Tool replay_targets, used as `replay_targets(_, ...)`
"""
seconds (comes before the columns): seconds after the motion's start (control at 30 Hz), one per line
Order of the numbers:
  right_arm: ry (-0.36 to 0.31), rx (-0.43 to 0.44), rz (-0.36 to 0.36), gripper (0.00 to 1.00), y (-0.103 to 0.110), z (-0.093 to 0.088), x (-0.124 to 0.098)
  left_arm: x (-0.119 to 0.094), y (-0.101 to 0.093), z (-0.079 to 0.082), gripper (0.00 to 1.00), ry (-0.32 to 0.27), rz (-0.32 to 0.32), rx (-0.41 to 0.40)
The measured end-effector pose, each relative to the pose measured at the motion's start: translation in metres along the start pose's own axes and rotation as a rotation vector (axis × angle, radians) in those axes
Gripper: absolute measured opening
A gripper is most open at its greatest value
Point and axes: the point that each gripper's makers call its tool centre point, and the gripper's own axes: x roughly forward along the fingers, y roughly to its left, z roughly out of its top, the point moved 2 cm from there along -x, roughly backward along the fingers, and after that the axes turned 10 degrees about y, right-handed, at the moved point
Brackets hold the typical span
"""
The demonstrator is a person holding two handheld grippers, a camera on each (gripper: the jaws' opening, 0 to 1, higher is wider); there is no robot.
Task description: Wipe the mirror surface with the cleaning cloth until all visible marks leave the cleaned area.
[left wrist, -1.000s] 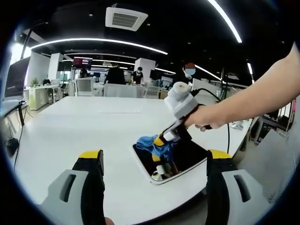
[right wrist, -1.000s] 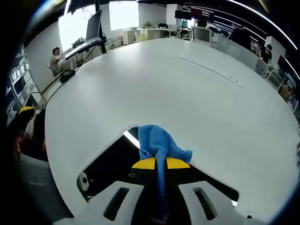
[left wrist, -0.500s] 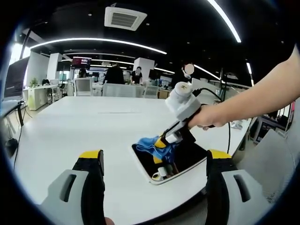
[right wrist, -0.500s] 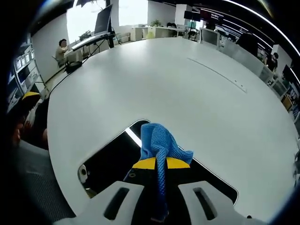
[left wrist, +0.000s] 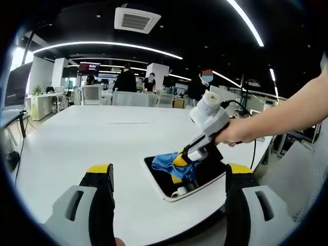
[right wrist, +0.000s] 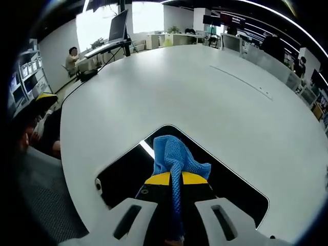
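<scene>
A rectangular mirror (left wrist: pixel 205 168) with a white frame lies flat on the white table (left wrist: pixel 77 143) near its front edge; it reflects the dark ceiling. My right gripper (left wrist: pixel 183 162), held by a hand, is shut on a blue cleaning cloth (left wrist: pixel 163 161) and presses it onto the mirror. In the right gripper view the blue cleaning cloth (right wrist: pixel 173 154) bunches beyond the yellow-tipped jaws of my right gripper (right wrist: pixel 174 179), over the mirror (right wrist: pixel 123 169). My left gripper (left wrist: pixel 169 177) stands open in front of the mirror, nothing between its fingers (left wrist: pixel 100 177).
The white table (right wrist: pixel 179 87) is large and round-cornered, with bare surface beyond the mirror. Office chairs (left wrist: pixel 92 95), desks and several people stand far behind it. A person sits at a desk (right wrist: pixel 74 54) off the table's far left edge.
My right gripper and the cloth have slid to the right across the mirror and back along it. The left gripper has stayed put.
</scene>
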Motion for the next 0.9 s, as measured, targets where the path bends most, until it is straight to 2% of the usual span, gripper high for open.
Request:
replay_targets(0.43, 0.014, -0.048, 0.035, 0.0, 0.014, -0.011, -0.006, 0.0, 0.001, 0.0, 0.88, -0.001, 0.001, -0.001)
replay_targets(0.9, 0.013, -0.098, 0.079, 0.0, 0.04, -0.029, -0.017, 0.0, 0.001, -0.001, 0.87, 0.004, 0.0, -0.002)
